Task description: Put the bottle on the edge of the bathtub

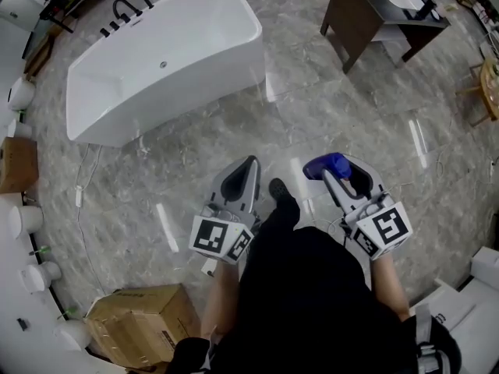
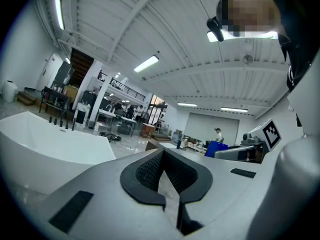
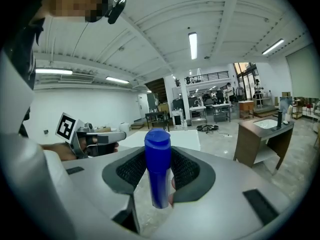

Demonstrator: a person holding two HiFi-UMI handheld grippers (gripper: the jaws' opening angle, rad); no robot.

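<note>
A white freestanding bathtub stands on the grey marble floor at the upper left of the head view, well ahead of both grippers. My right gripper is shut on a blue bottle. In the right gripper view the bottle stands upright between the black pads, cap on top, with the bathtub beyond it. My left gripper is held beside the right one at about waist height. In its own view the left gripper is shut with nothing in it, and the bathtub lies to its left.
A black faucet stands behind the tub. At the upper right is a dark wooden vanity with a white sink. A cardboard box sits at the lower left. White fixtures line the left wall. My shoe shows between the grippers.
</note>
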